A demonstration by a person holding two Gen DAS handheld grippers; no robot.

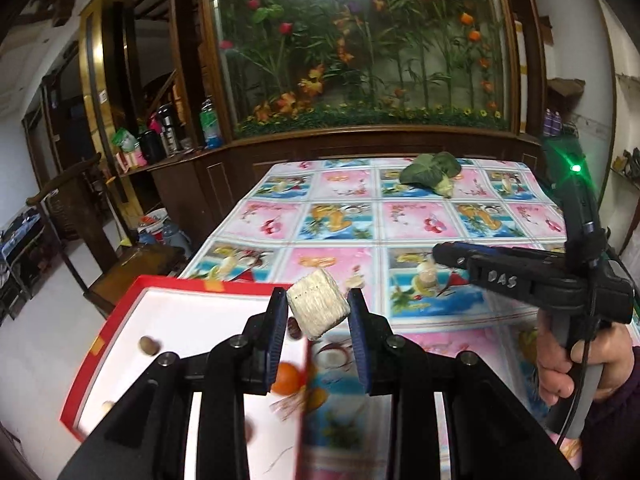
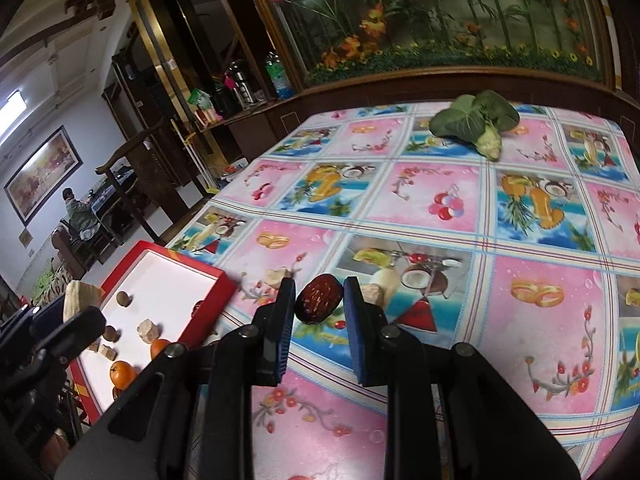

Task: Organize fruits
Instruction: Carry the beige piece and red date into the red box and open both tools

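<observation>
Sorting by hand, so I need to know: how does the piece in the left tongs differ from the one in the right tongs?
The pale block in the left tongs is cream, boxy and fibrous; the red date in the right tongs is dark red, rounded, wrinkled and smaller. Both are pinched between blue pads, off the table.

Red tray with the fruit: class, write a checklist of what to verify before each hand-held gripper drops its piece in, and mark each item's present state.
1. Left hand-held gripper holds the pale block: ok.
2. Right hand-held gripper holds the dark red date: ok.
3. Red tray has bare white floor left: ok.
4. Pale block is over the tray: not ok, it sits at the tray's edge.
5. Date is over the tray: not ok, it is above the tablecloth.
6. Oranges lie clear of the drop spot: cannot tell.
</observation>
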